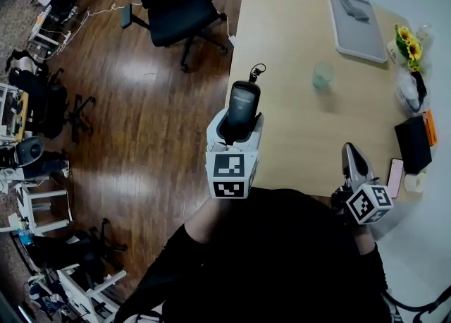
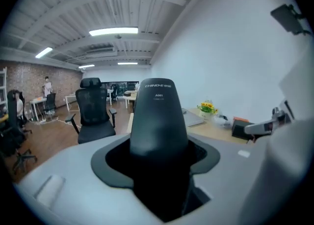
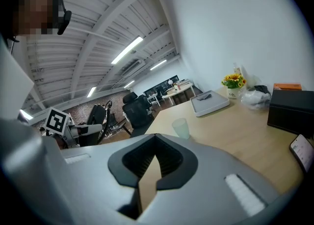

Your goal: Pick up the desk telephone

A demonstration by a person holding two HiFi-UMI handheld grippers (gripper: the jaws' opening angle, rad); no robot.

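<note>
The left claw (image 1: 237, 126) is clamped wide on the black telephone handset (image 1: 244, 99). The handset's long axis runs along the jaws, and its rounded end sticks out past the tips, pointing away from the person. It is held in the air over the near left edge of the desk (image 1: 296, 131). The right claw (image 1: 352, 156) is closed to a thin slit and holds nothing.

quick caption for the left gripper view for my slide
Left tongs clamped on a black phone handset, with an office chair and a wooden table behind it
</note>
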